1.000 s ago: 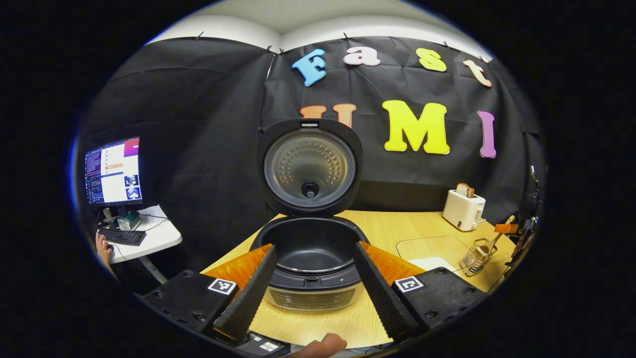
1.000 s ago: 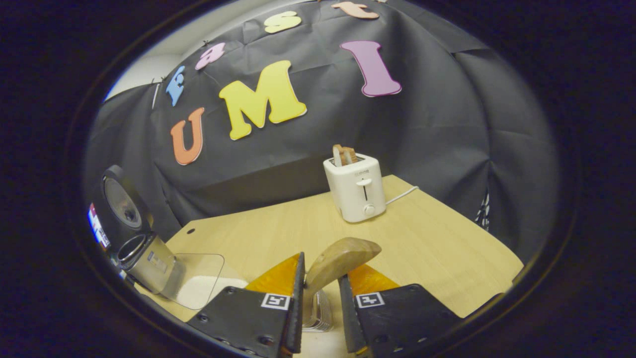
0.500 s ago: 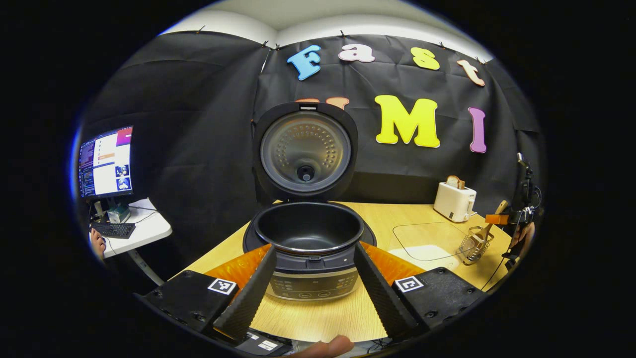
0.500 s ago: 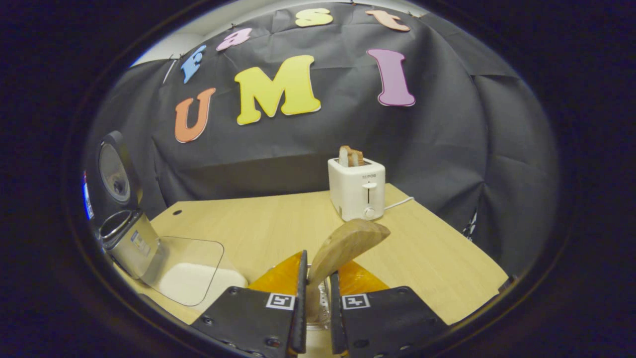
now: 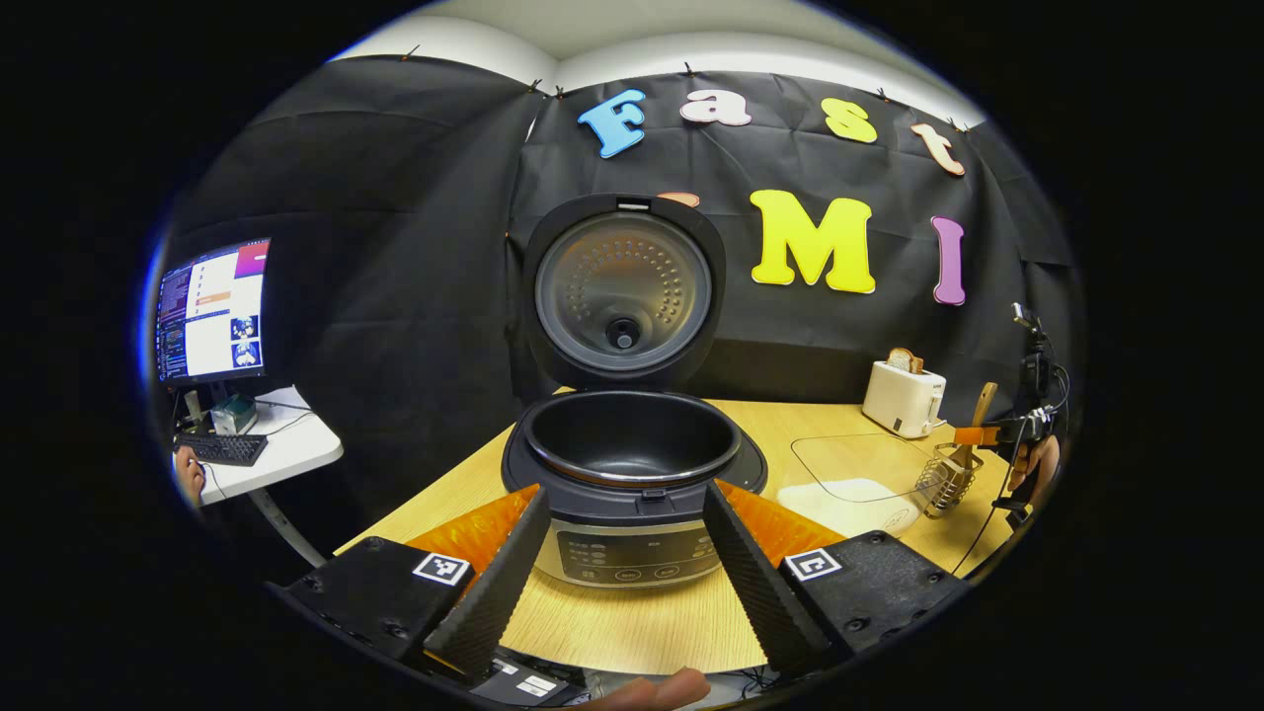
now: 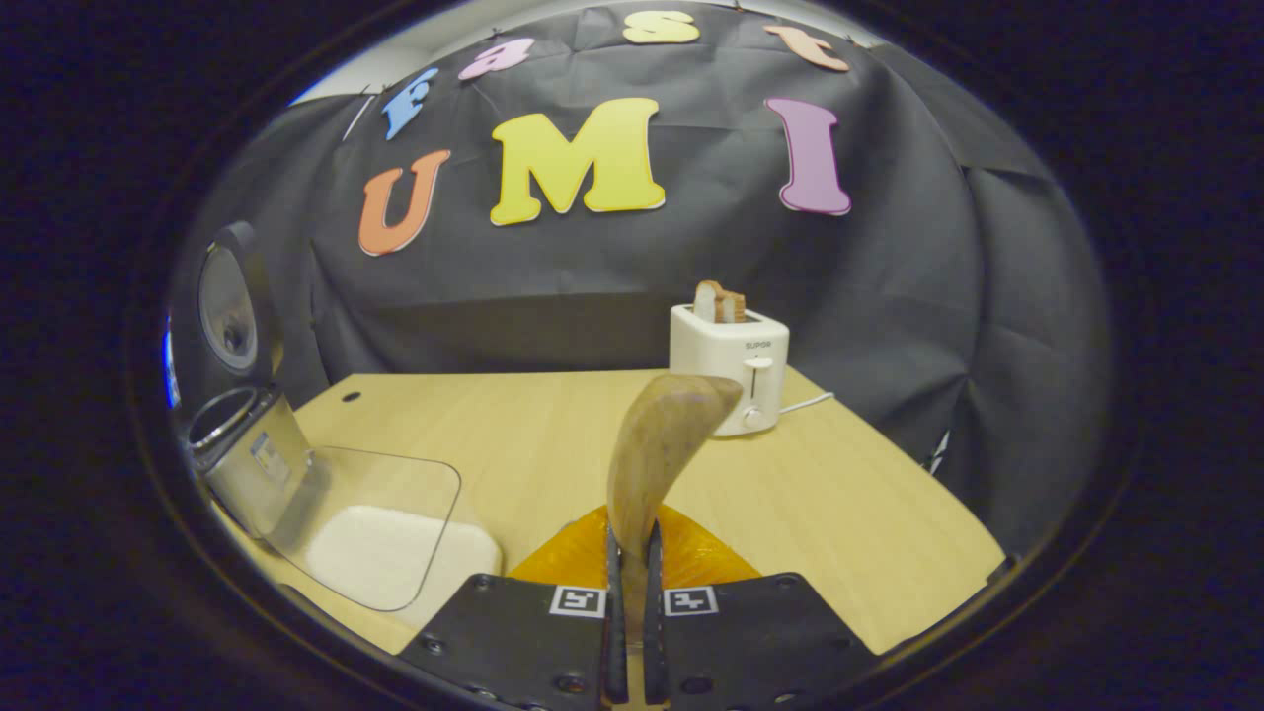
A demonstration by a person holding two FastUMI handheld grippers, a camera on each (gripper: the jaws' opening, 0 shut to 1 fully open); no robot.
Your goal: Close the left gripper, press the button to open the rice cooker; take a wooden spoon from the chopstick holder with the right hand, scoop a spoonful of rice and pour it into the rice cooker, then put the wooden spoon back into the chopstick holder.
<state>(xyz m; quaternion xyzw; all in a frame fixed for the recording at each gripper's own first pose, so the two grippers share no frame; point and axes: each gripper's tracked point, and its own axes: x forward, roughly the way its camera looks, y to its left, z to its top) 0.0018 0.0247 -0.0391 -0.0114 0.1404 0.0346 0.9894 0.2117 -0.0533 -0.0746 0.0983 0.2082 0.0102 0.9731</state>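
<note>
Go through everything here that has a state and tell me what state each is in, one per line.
rice cooker: lid up, inner pot empty
rice container: clear, holds white rice
wooden spoon: clamped, bowl end up
chopstick holder: upright on the table
toaster: bread sticking up from the slot
left gripper: open
right gripper: shut on the spoon handle
</note>
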